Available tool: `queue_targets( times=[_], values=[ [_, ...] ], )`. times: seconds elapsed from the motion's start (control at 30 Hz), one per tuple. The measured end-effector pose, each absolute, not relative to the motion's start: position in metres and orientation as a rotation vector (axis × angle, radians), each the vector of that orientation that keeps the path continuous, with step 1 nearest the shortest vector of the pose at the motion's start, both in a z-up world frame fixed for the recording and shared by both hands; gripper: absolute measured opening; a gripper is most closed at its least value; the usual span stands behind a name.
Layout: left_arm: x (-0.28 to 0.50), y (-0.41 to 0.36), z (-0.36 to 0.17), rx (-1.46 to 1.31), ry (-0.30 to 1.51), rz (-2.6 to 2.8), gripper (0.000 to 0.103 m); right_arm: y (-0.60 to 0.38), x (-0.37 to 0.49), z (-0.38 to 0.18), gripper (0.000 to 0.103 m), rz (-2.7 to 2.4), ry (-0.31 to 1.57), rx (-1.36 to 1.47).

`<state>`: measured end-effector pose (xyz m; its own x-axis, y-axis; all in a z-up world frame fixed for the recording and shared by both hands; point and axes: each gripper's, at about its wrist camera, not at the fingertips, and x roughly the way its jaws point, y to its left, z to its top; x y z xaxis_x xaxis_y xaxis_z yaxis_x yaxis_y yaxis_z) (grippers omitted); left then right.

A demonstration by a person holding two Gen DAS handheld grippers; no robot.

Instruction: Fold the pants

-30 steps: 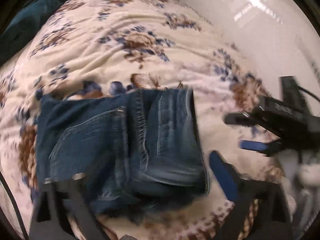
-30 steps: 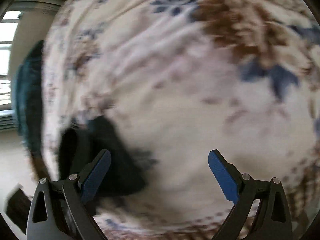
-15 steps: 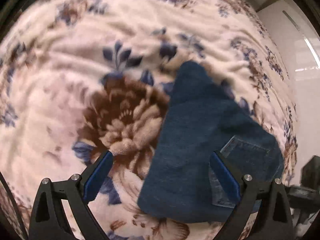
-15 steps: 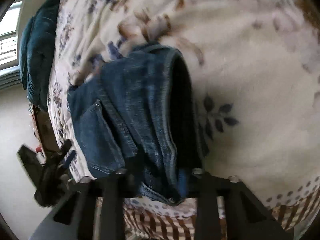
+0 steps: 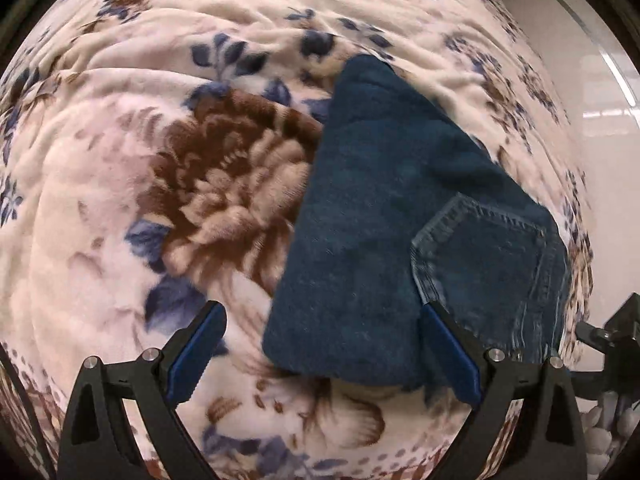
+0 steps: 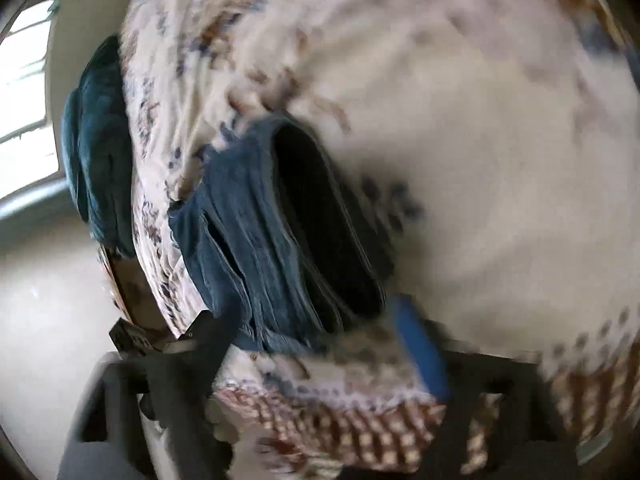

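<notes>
Change: half a second back my right gripper [image 6: 320, 360] was clamped on the jeans' edge; now its fingers have spread and let go. Left view barely shifted.
Left view: my left gripper [image 5: 320, 356] is spread wide, holding nothing, hovering just above the near edge of the pants [image 5: 400, 220].
Pants location: folded into a compact denim block on the floral blanket [image 5: 120, 220], toward the bed's right edge; back pocket [image 5: 488, 256] faces up.
Right view: blurry; the fold seen end-on, stacked layers with a dark gap between them, close to the bed's near edge. One blue pad [image 6: 420, 356] is visible; the other finger is dark blur.
Right tool: looks parted, nothing held.
Only in right view: layer stack, teal cloth [image 6: 96, 168] at the far edge, checkered blanket border [image 6: 340, 432].
Only in left view: flat top face, pocket stitching.
Progress: I judge the fold basically done.
Risk: loose layers could spring open; a finger snagging denim while I pull away would drag the stack off the edge.
</notes>
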<state>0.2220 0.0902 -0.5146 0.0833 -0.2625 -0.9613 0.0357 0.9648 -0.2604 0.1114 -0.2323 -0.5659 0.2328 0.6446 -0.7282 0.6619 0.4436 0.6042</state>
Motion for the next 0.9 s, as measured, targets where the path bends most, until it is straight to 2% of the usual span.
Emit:
queue_targets(
  times=[0.07,0.1,0.13,0.23,0.3,0.4,0.5,0.57,0.6,0.63,0.67,0.73,0.87,0.9],
  values=[
    [0.22,0.085,-0.523,-0.174,1.491,-0.221,0.099,-0.221,0.109,-0.586,0.087,-0.015,1.473,1.31],
    [0.219,0.085,-0.528,-0.179,1.497,-0.218,0.099,-0.218,0.107,-0.59,0.075,-0.013,1.473,1.33],
    [0.22,0.084,-0.53,-0.176,1.501,-0.21,0.099,-0.209,0.112,-0.594,0.045,-0.015,1.463,1.335],
    [0.219,0.085,-0.533,-0.149,1.496,-0.215,0.1,-0.197,0.115,-0.575,0.019,-0.045,1.443,1.236],
    [0.219,0.083,-0.536,-0.124,1.499,-0.223,0.103,-0.196,0.119,-0.548,0.015,-0.063,1.393,1.125],
    [0.217,0.08,-0.54,-0.103,1.516,-0.234,0.103,-0.197,0.117,-0.559,0.015,-0.129,1.463,1.016],
    [0.215,0.077,-0.54,-0.069,1.528,-0.225,0.103,-0.187,0.125,-0.602,0.025,-0.126,1.625,0.922],
    [0.216,0.079,-0.531,-0.094,1.521,-0.236,0.103,-0.191,0.132,-0.603,0.032,-0.083,1.627,0.953],
    [0.216,0.081,-0.524,-0.109,1.508,-0.24,0.103,-0.196,0.133,-0.596,0.049,-0.057,1.591,0.977],
    [0.217,0.084,-0.518,-0.121,1.497,-0.245,0.103,-0.203,0.134,-0.588,0.079,-0.035,1.536,1.006],
    [0.217,0.086,-0.512,-0.132,1.483,-0.25,0.103,-0.212,0.135,-0.578,0.09,-0.017,1.463,1.035],
    [0.221,0.089,-0.5,-0.147,1.449,-0.249,0.103,-0.219,0.145,-0.573,0.094,0.042,1.399,1.044],
    [0.235,0.09,-0.496,-0.161,1.424,-0.234,0.103,-0.205,0.188,-0.619,0.093,0.181,1.461,1.099],
    [0.239,0.09,-0.497,-0.168,1.425,-0.232,0.103,-0.2,0.2,-0.625,0.085,0.199,1.46,1.114]
  ],
)
